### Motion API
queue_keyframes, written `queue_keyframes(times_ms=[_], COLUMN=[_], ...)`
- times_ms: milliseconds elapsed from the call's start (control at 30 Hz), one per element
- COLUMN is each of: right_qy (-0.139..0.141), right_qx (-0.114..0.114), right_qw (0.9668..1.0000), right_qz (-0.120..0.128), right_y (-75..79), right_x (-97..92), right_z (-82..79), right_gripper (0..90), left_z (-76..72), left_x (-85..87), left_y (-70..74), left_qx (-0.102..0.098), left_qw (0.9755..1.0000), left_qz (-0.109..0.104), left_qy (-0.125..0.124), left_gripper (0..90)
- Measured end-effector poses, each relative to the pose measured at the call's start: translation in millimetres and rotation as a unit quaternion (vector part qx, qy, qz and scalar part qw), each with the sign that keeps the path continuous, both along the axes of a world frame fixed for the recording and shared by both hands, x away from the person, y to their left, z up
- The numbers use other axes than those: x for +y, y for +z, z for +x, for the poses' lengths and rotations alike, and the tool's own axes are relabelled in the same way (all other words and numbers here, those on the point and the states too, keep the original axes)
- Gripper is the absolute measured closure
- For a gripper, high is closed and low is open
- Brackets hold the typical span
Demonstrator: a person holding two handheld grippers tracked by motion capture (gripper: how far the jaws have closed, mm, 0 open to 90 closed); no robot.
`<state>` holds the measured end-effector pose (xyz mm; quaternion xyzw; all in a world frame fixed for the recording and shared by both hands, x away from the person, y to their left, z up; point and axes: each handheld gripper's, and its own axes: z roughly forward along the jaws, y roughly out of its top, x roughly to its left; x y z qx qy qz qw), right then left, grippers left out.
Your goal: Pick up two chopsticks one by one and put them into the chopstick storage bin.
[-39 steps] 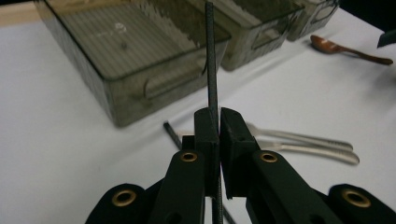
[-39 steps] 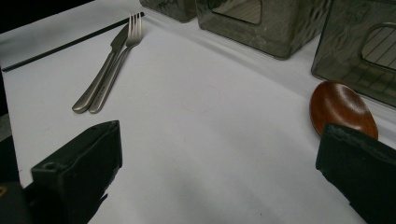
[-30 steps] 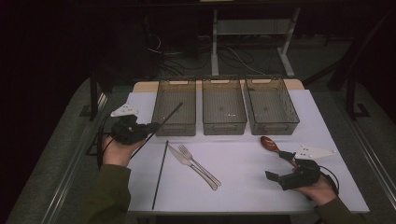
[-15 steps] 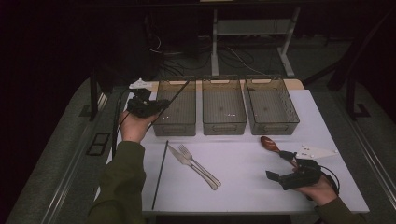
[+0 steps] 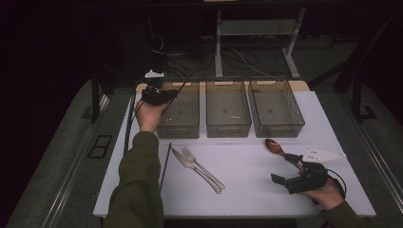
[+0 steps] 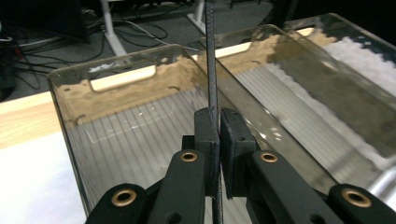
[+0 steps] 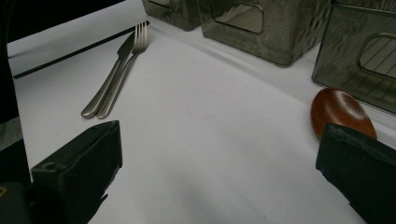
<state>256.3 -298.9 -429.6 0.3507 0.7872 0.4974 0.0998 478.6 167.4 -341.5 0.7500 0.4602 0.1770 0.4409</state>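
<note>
There, the black chopstick stands pinched between the left gripper's jaws.

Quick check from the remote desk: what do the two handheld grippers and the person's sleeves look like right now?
Both grippers are black. The left gripper has flat block-shaped pads on angular links with brass-coloured rivets, plus a pale three-cornered plate on top. The right gripper carries a similar pale plate and a black cable looping behind it. The sleeves are olive green.

left gripper jaws pinched, right gripper jaws wide
</note>
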Motion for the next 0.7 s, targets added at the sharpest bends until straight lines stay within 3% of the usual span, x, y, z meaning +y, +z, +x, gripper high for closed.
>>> queue_keyframes(times_ms=[100, 367, 433, 500, 700], right_qy=[0.001, 0.002, 0.001, 0.001, 0.0], right_qx=[0.0, -0.004, -0.002, -0.002, -0.003], right_qw=[1.0, 1.0, 1.0, 1.0, 1.0], right_qz=[0.002, 0.004, 0.004, 0.004, 0.004], right_y=[0.2, 0.6, 1.1, 1.4, 1.5], right_x=[-0.2, -0.3, -0.4, -0.6, -0.6], right_z=[-0.2, -1.0, -1.8, -2.3, -2.7], right_gripper=[0.7, 0.7, 0.7, 0.7, 0.7], left_z=[8.5, 18.3, 18.8, 18.1, 14.2], left_x=[-1.7, -4.7, -7.0, -9.9, -13.6], left_y=[-5.4, -24.4, -26.3, -26.5, -22.8], left_qx=[0.005, 0.032, 0.031, 0.026, 0.018], left_qw=[0.9999, 0.9977, 0.9978, 0.9977, 0.998], left_qz=[0.008, 0.054, 0.054, 0.057, 0.059], left_qy=[0.008, 0.023, 0.022, 0.027, 0.012], left_gripper=[85.7, 85.3, 84.5, 74.8, 69.5])
